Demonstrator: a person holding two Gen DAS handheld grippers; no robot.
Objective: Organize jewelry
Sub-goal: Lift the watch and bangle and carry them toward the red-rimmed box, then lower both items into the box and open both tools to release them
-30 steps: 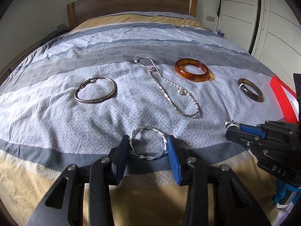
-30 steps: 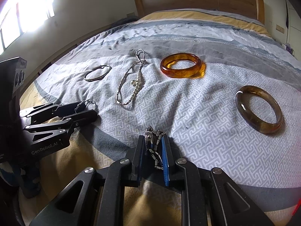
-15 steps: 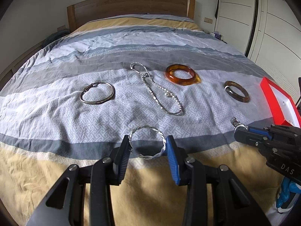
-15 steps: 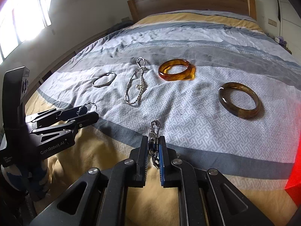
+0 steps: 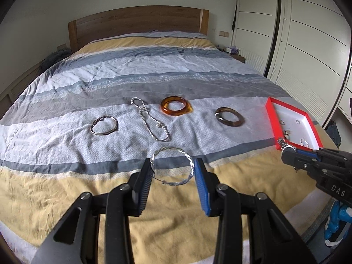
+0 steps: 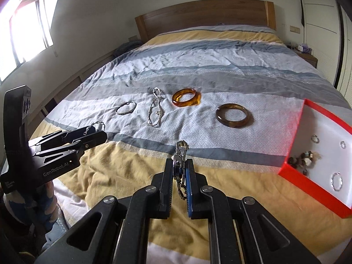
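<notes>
My left gripper (image 5: 172, 167) is shut on a twisted silver bangle (image 5: 191, 162), held by its sides above the yellow stripe of the bedspread. To its right, my right gripper (image 6: 178, 167) is shut on a silver chain bracelet (image 6: 180, 148) that sticks up between the pads. A red box (image 6: 294, 176) with a white lining lies at the right and holds several small rings and beads. Further back on the bed lie an amber bangle (image 5: 176, 112), a dark brown bangle (image 5: 228, 123), a silver necklace (image 5: 144, 109) and a thin silver bangle (image 5: 103, 134).
A wooden headboard (image 5: 136, 19) stands at the far end of the bed. White wardrobe doors (image 5: 308, 44) line the right side and a window (image 6: 26, 33) the left. A gloved hand (image 5: 336, 226) holds the right gripper's handle.
Both grippers have risen and drawn back from the bed, each carrying its piece. The red box has come into view at the right. The right jaws narrowed slightly on the chain.
</notes>
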